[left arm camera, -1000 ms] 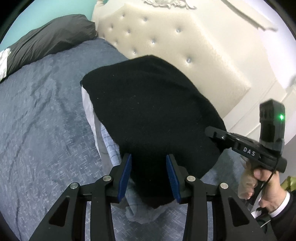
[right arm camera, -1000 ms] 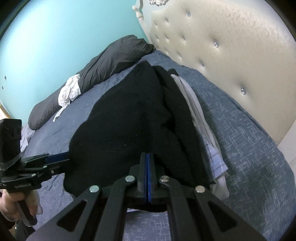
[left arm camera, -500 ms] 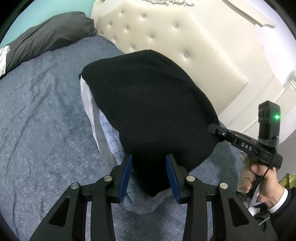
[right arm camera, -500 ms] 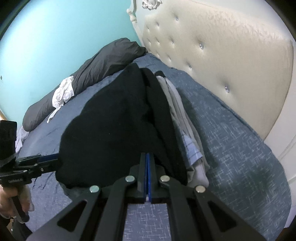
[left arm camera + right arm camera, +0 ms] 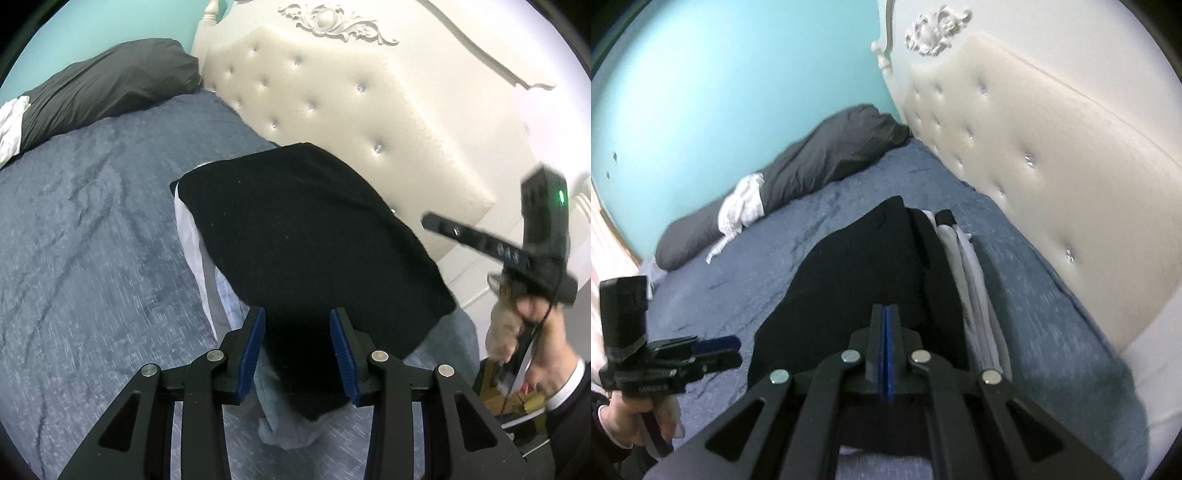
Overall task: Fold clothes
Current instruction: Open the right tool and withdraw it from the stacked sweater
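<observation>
Left gripper (image 5: 297, 321) up front, jaws released, blue pads (image 5: 255, 343) standing apart. The near corner of the black top (image 5: 295, 229) showed in the gap behind them, and neither pad pressed on the cloth. From the right wrist camera that same gripper (image 5: 720, 347) hung on the side of the top away from the headboard (image 5: 1034, 147), tips close to the black edge but apart from it, with a hand (image 5: 631, 413) wrapped round its grip.

Right gripper (image 5: 885, 314) was clenched, pads flat together, nothing seen between them. In the left wrist view it (image 5: 430, 222) was blurred, on the headboard side of the top and clear of the cloth, carried by a hand (image 5: 532, 332) with a white cuff at a dark sleeve.

And the top itself lay folded and flat on the blue cover (image 5: 92, 221), just beside the headboard and running along it. It sat as the upper layer of a pile (image 5: 192, 236) of pale folded clothes. Their white and grey edges (image 5: 975, 280) peeked out along both long sides.

Farther along the headboard, at its end post, a dark grey pillow (image 5: 103, 81) lay at the edge of the cover. A crumpled white cloth (image 5: 742, 206) was draped over it. Past the post rose the turquoise wall (image 5: 720, 74).
</observation>
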The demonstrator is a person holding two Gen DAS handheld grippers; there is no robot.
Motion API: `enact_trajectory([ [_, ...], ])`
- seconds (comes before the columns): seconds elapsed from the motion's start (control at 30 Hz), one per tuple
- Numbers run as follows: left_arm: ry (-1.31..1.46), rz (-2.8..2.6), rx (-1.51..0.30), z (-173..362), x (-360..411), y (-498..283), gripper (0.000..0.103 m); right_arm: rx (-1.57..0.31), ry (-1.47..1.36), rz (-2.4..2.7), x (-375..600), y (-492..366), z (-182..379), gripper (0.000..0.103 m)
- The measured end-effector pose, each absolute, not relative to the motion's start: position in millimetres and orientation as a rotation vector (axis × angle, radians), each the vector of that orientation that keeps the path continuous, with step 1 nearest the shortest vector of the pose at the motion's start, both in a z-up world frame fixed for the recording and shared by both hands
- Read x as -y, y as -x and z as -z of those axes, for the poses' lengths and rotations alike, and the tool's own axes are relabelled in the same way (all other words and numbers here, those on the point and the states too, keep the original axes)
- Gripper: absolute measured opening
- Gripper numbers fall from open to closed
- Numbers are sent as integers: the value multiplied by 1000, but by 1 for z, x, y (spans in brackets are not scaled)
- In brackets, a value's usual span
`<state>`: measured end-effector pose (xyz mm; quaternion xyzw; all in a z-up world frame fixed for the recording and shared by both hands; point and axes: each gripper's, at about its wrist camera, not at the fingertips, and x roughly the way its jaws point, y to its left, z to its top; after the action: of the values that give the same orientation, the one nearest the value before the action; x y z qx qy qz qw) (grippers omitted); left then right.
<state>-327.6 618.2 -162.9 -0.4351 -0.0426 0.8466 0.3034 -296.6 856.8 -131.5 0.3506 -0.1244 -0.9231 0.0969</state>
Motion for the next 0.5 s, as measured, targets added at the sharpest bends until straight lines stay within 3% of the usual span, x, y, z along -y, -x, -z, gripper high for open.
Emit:
enact_trajectory([
  [0.27,1208,-2217,126,182,-621,340,41,317,-1308,2666,-852,357,157,0],
  [0.5,1203,-2208,131,179,-621,339,42,314,-1415,2664,-862,361,175,0],
])
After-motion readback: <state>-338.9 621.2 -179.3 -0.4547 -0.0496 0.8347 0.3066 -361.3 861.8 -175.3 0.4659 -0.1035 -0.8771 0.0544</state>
